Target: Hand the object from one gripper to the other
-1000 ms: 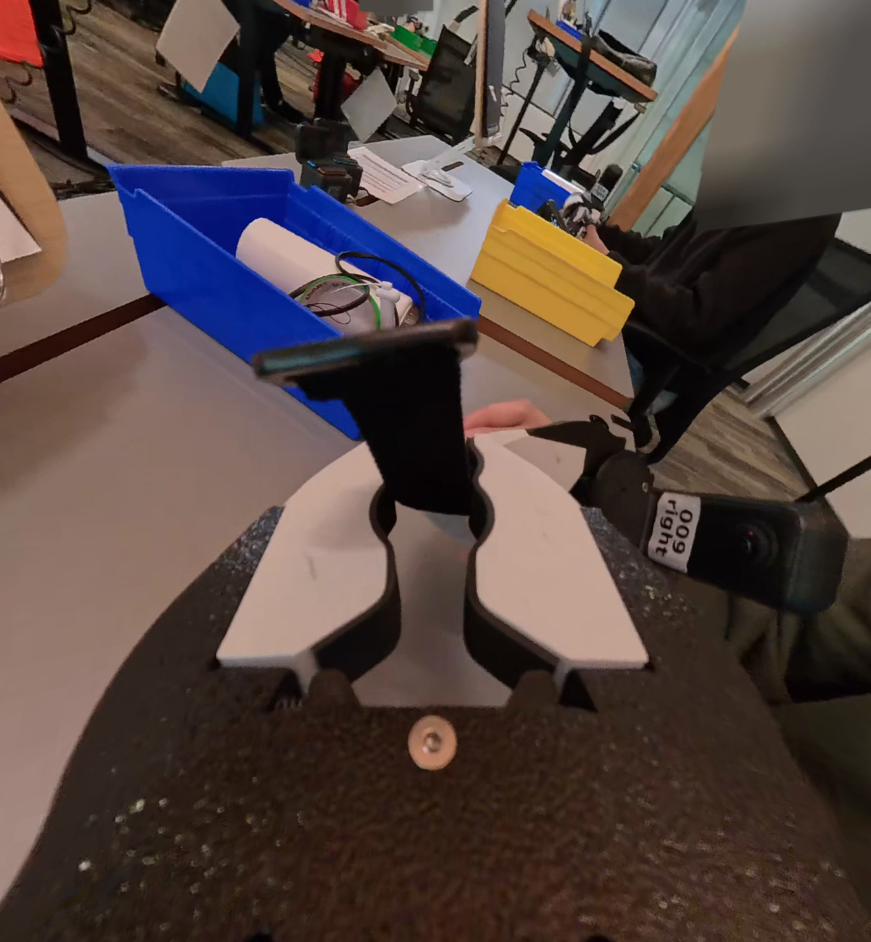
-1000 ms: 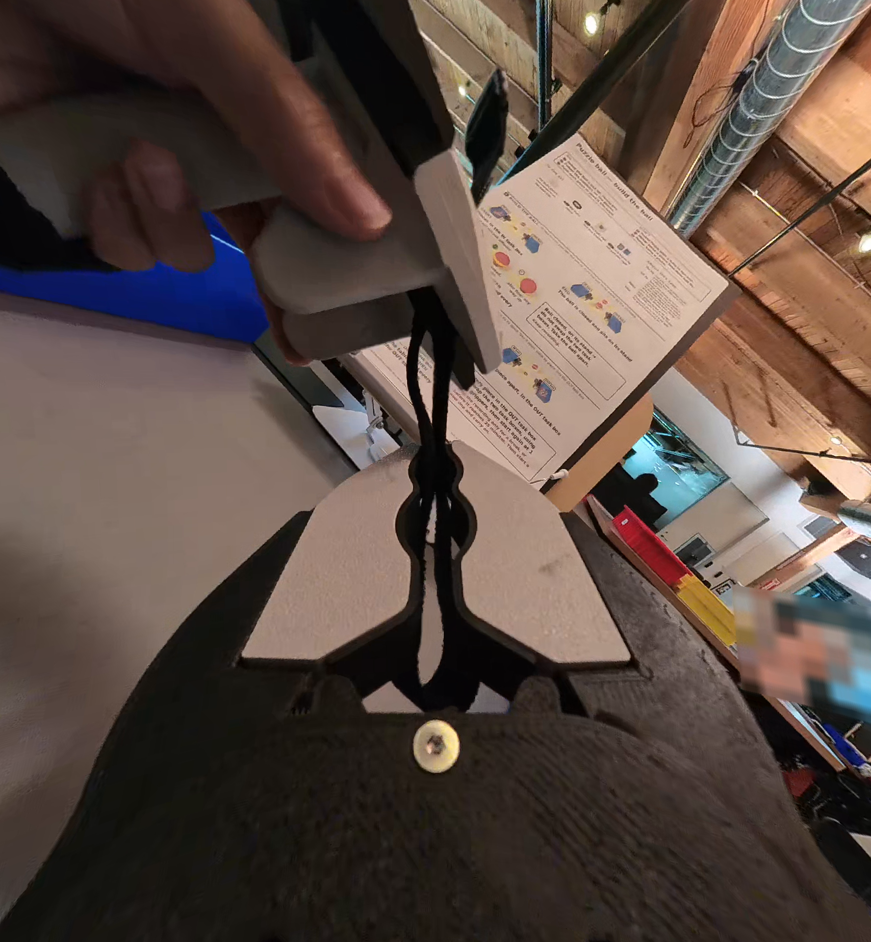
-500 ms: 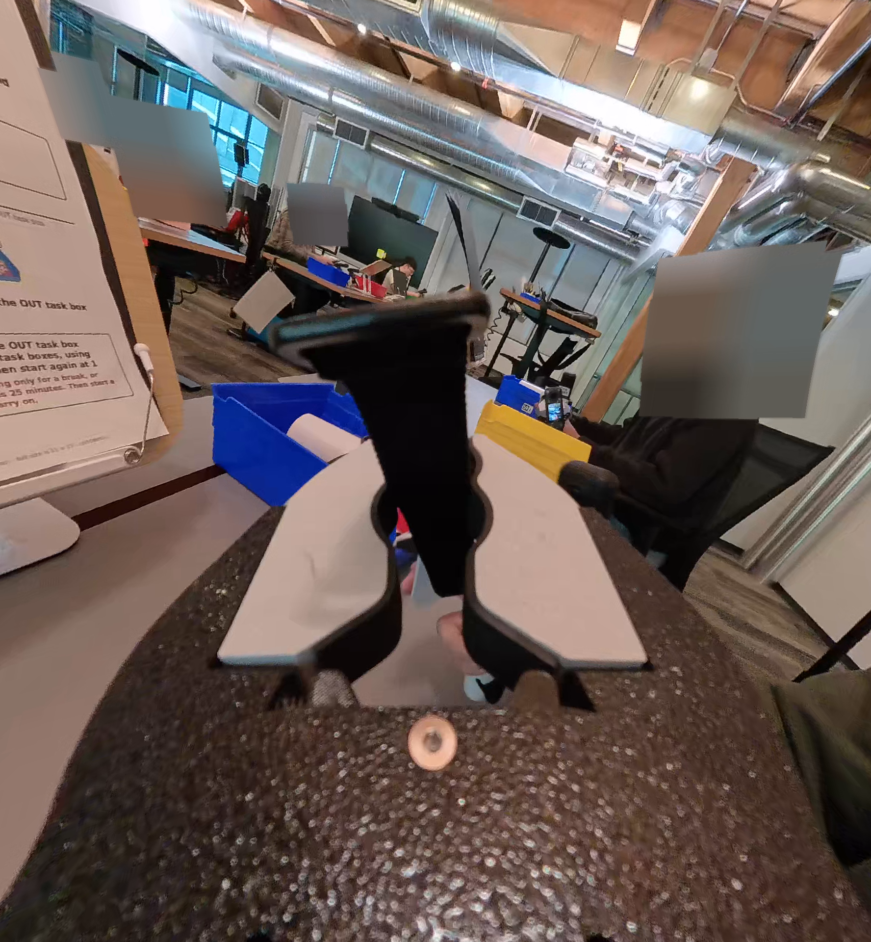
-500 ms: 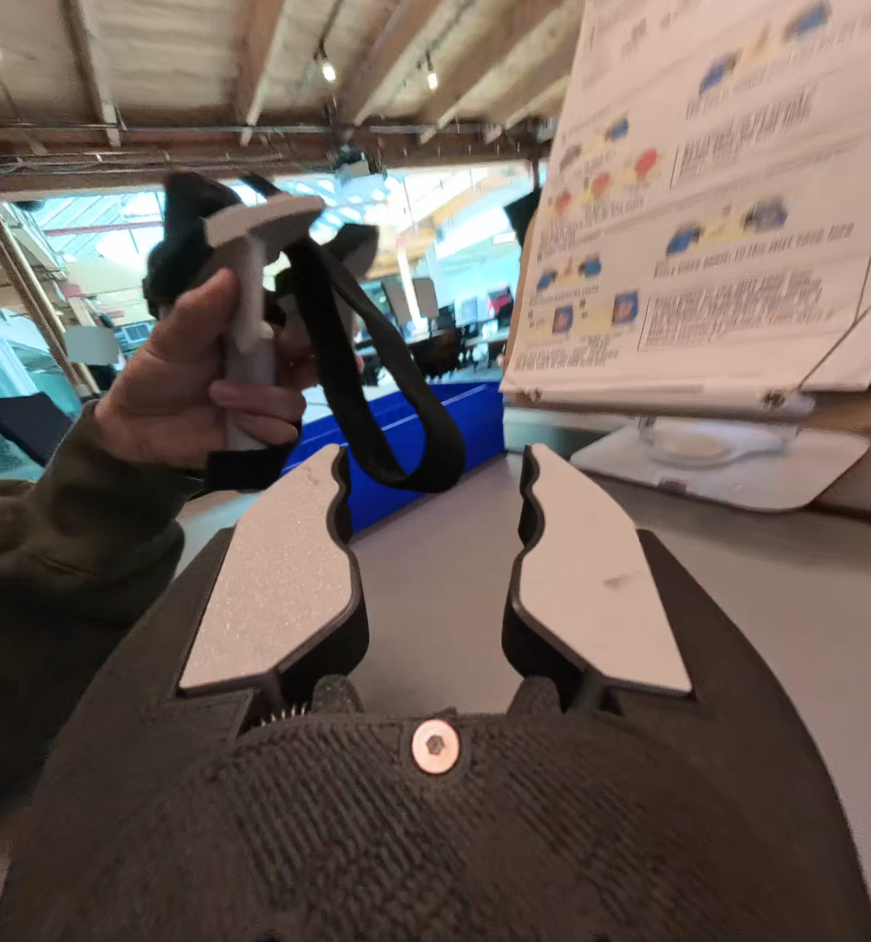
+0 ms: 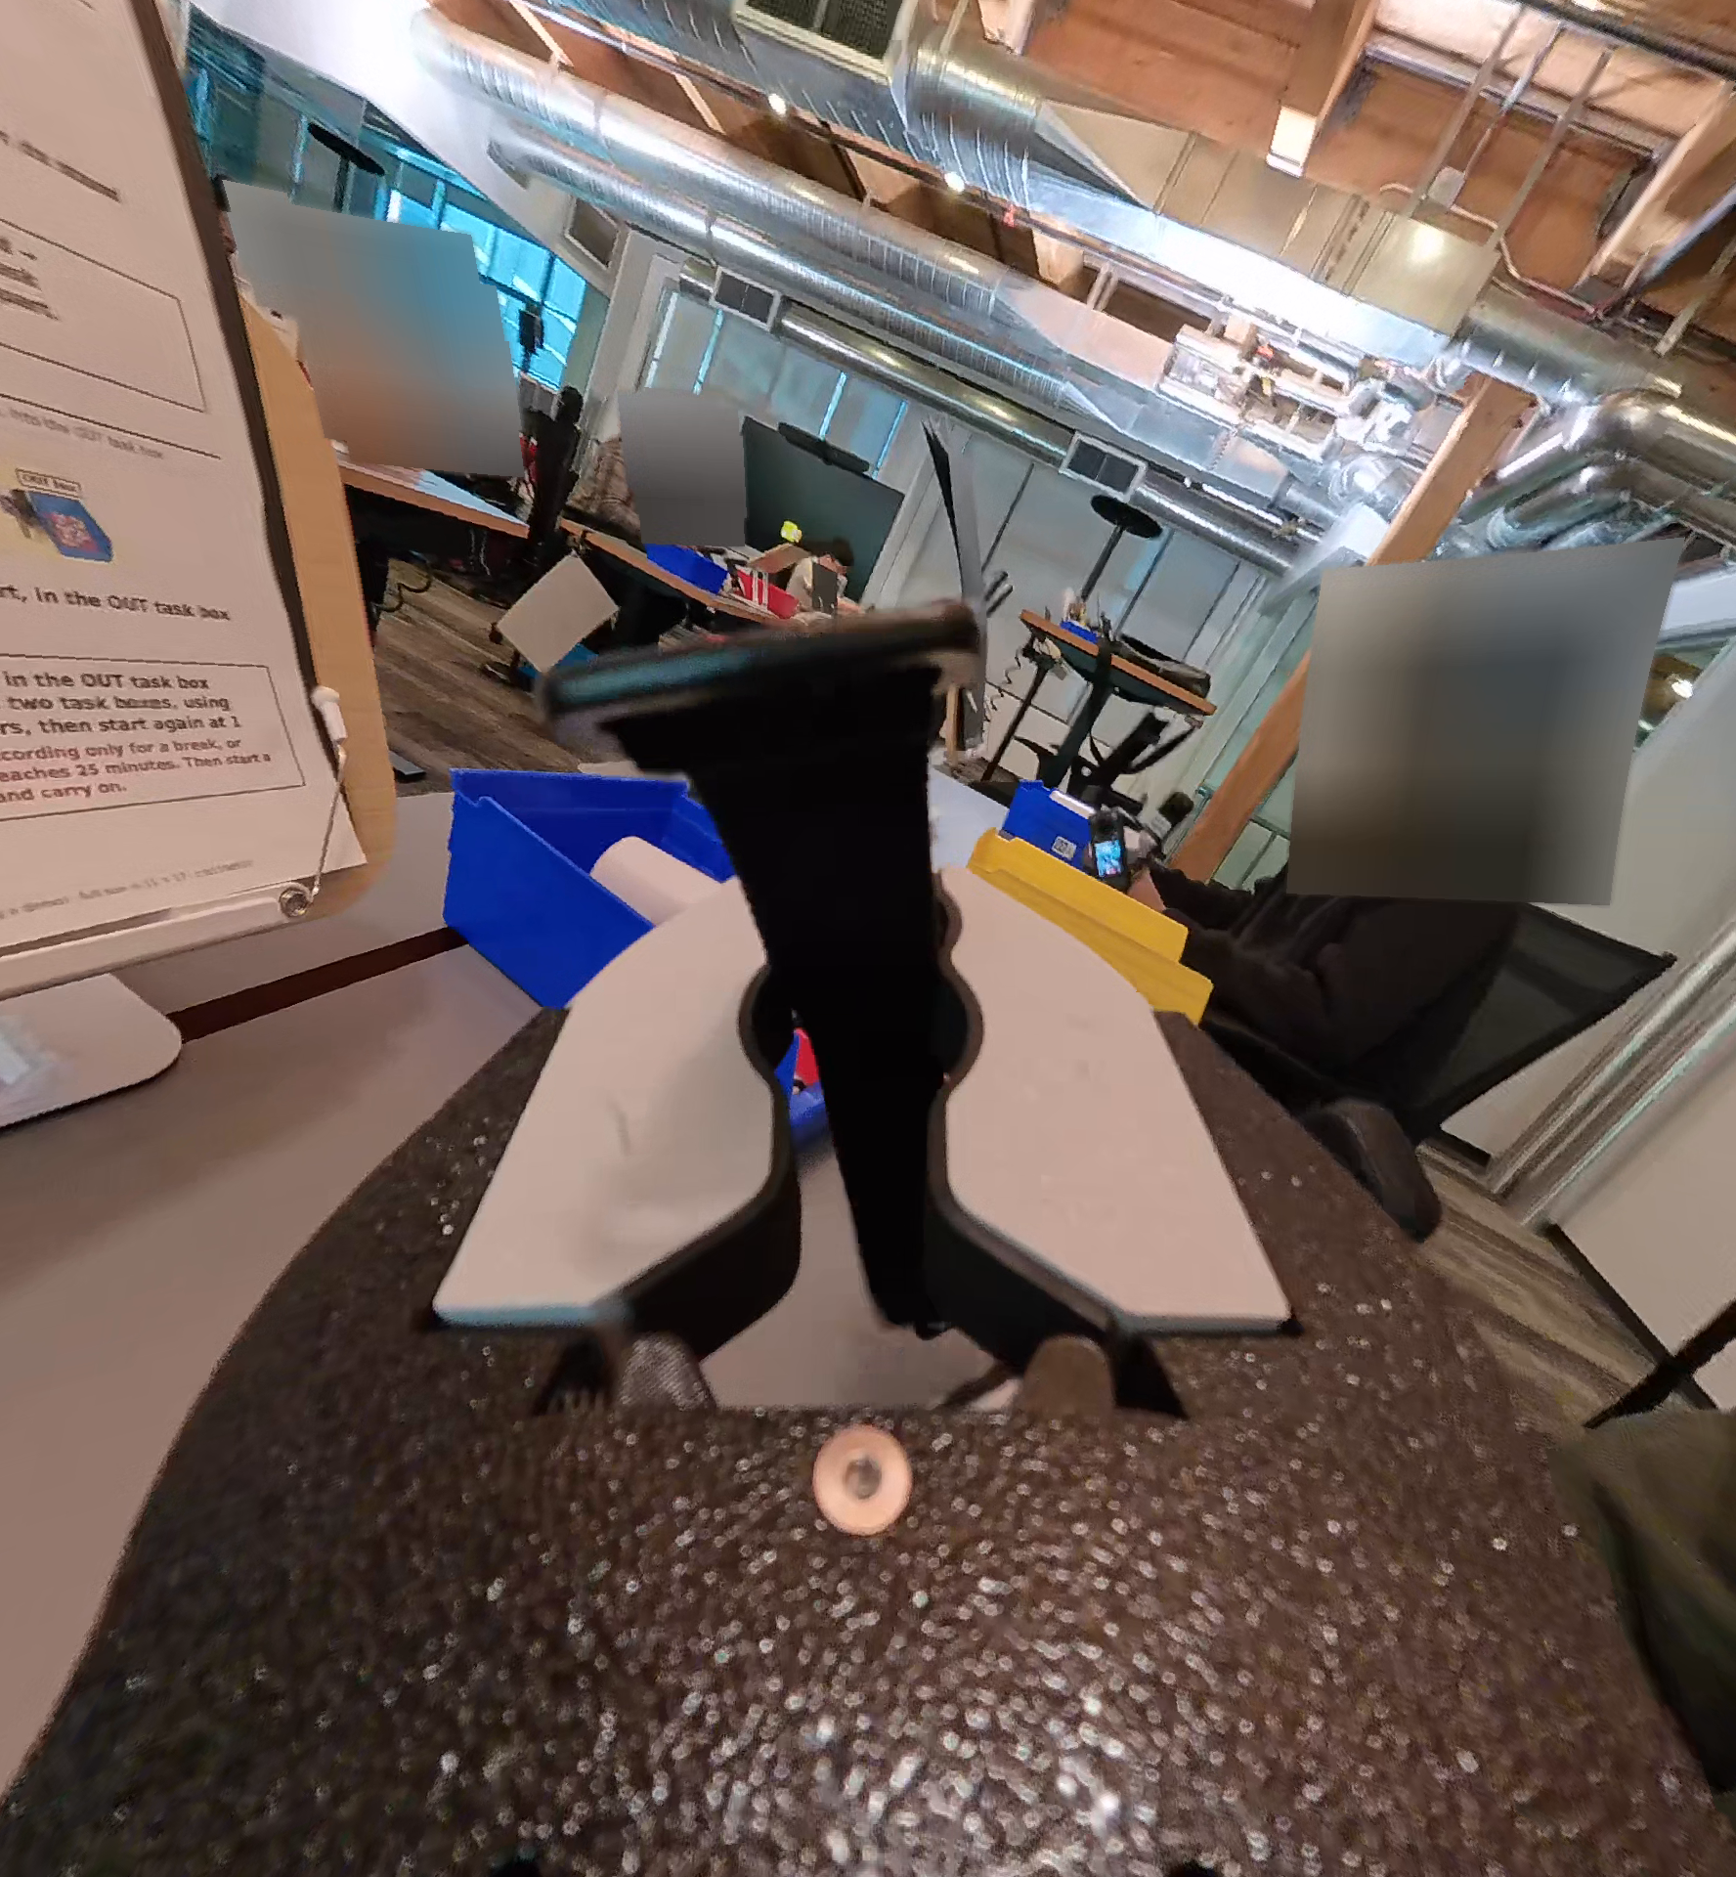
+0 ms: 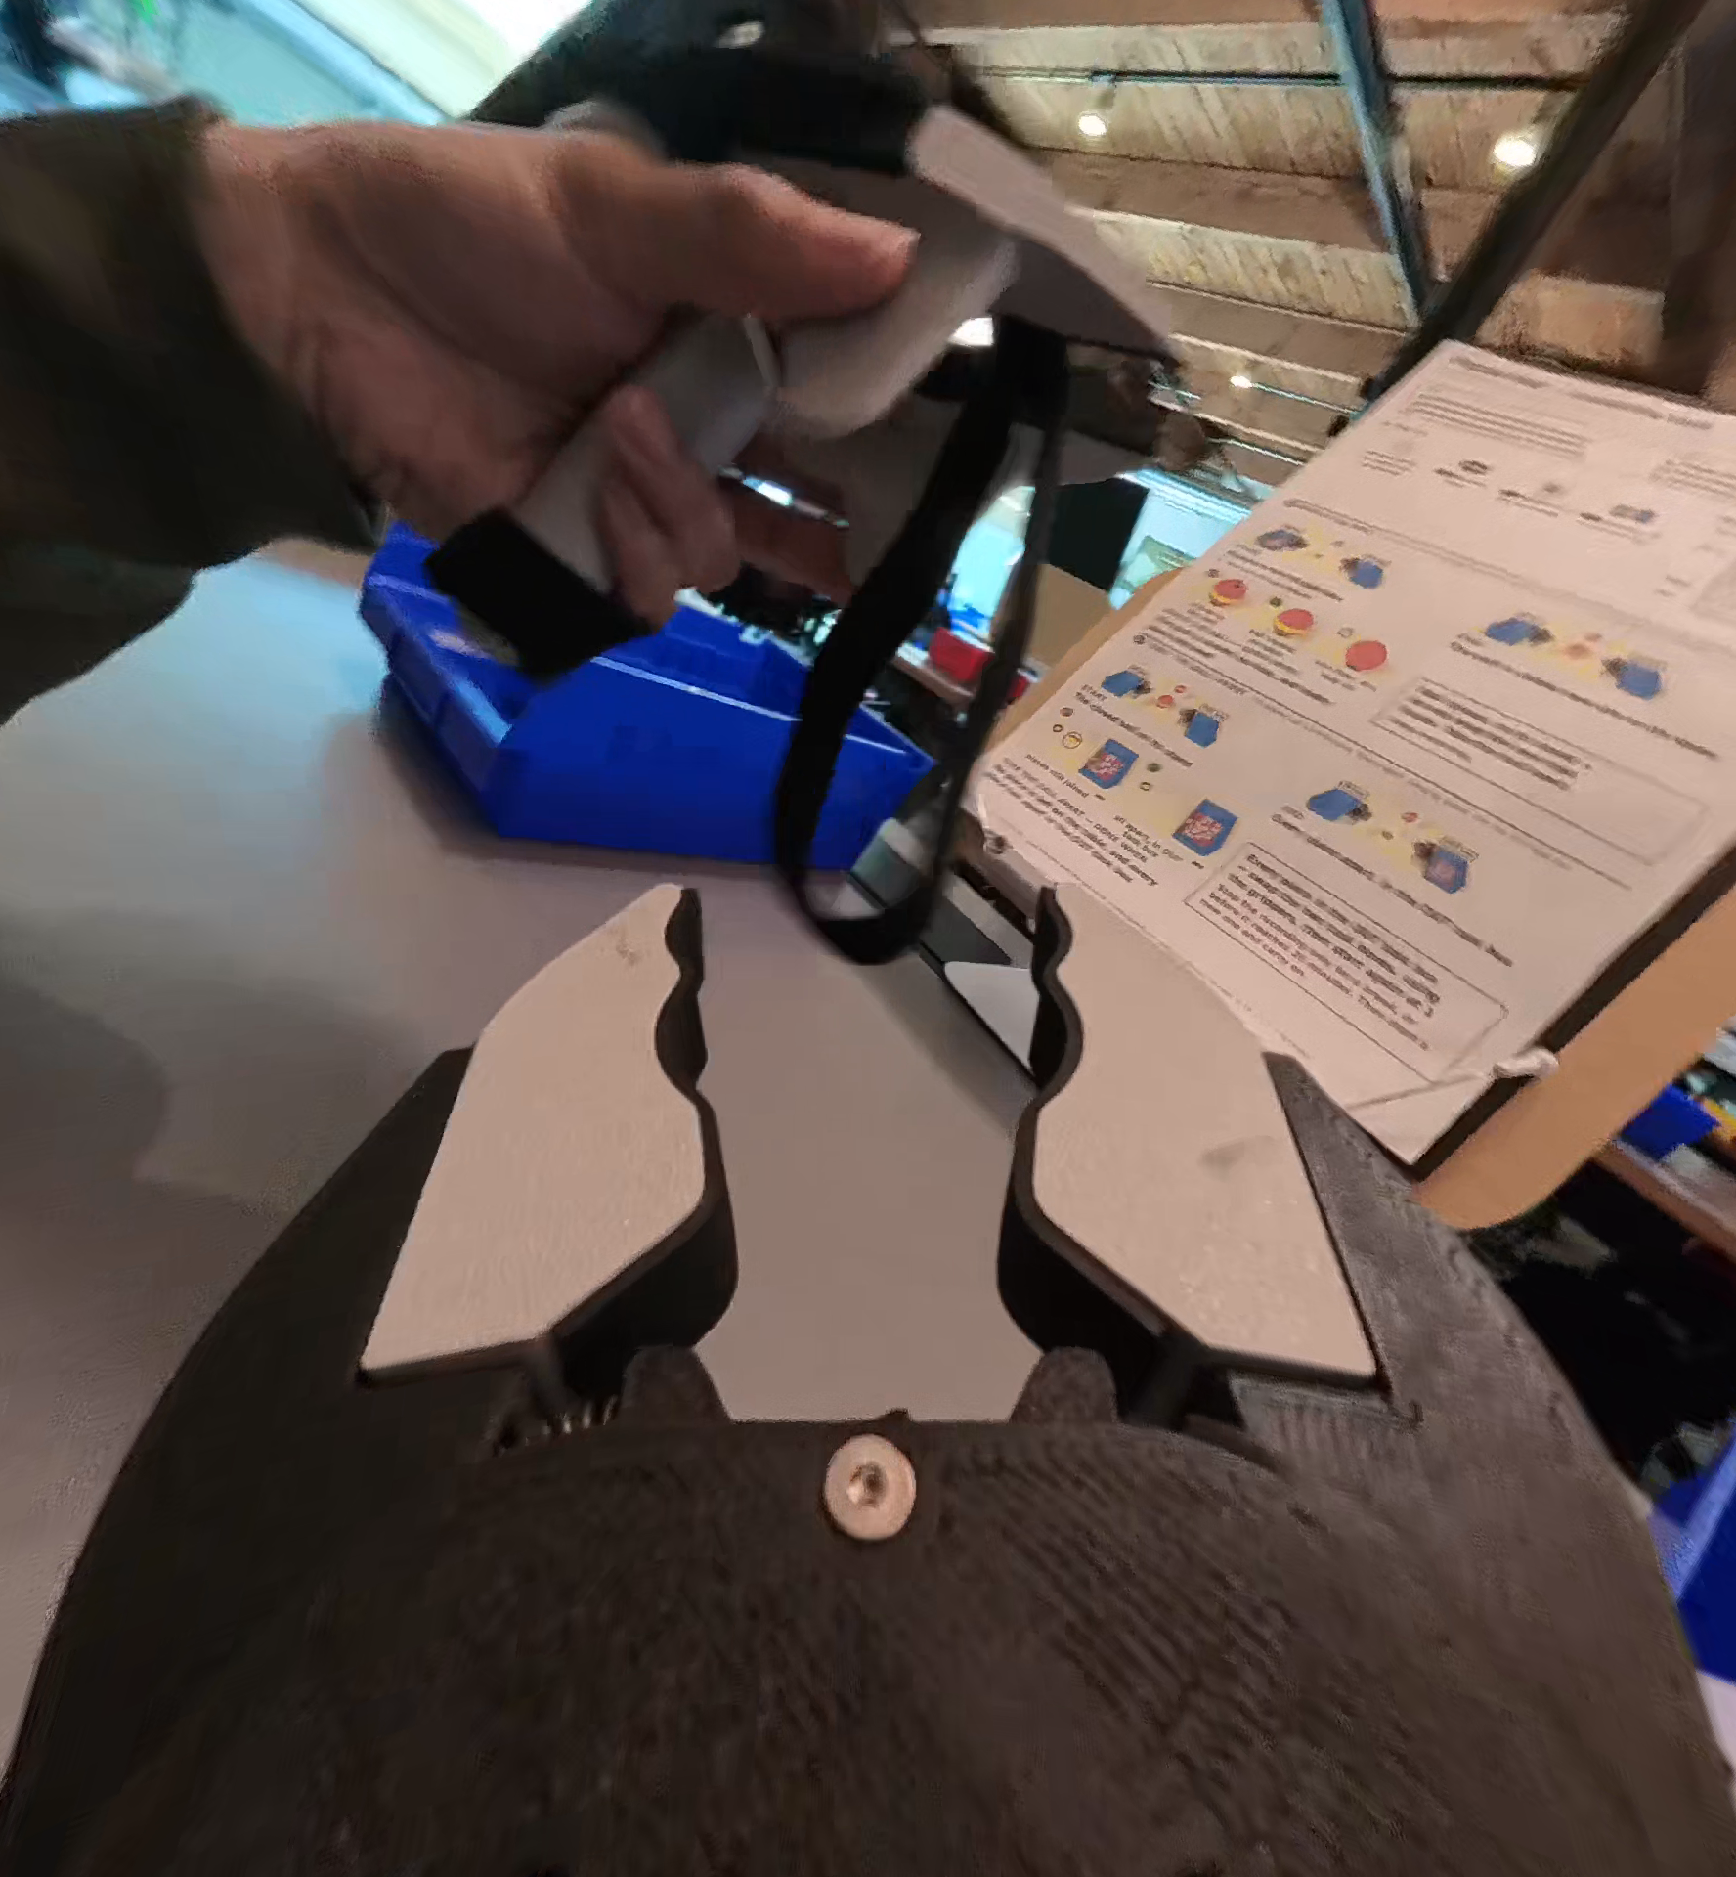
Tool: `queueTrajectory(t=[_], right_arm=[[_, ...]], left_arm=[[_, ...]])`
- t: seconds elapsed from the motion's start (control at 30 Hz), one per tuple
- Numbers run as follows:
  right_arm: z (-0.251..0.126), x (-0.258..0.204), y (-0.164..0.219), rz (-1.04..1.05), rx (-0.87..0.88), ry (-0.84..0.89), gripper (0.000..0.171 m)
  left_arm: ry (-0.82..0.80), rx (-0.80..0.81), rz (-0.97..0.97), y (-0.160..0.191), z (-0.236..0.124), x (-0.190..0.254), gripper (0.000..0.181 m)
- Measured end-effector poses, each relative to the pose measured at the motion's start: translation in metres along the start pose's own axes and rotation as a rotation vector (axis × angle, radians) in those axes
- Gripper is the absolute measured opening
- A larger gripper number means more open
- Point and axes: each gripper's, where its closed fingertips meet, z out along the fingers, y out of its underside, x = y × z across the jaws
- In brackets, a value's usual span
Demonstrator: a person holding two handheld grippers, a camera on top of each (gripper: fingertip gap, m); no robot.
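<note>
Left fingers [image 5: 641,1107] clamp the black strap [image 5: 844,914] near its flat upper end; my left gripper [image 5: 859,1026] points up, so the loop hangs beneath, above the grey table [image 6: 184,914]; my right gripper [image 6: 869,975] stands wide apart, holding nothing, just below that loop. Judged light, soft and limp; the strap will sag and swing; grip the loop's lowest bend, squarely across the webbing. Obstructions: blue bin [image 6: 661,752] behind the loop; instruction sheet [image 6: 1402,731] on its stand close to the right; yellow bin [image 5: 1098,914] farther off.
</note>
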Motion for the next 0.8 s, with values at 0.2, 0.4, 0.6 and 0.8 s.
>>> queueTrajectory(t=[0.2,0.4,0.6,0.8], right_arm=[[0.001,0.006,-0.003,-0.07,0.0,0.095,0.051],[-0.004,0.014,-0.014,-0.097,0.03,0.156,0.006],[-0.02,0.056,-0.002,0.058,-0.052,0.337,0.005],[-0.039,0.086,0.011,0.038,-0.178,0.501,0.005]], left_arm=[[0.042,-0.012,-0.026,0.001,-0.001,0.006,0.023],[0.039,-0.046,-0.028,0.008,0.002,0.004,0.023],[-0.073,-0.5,-0.022,0.074,-0.017,-0.028,0.042],[-0.415,-0.808,0.332,0.1,-0.049,-0.08,0.063]])
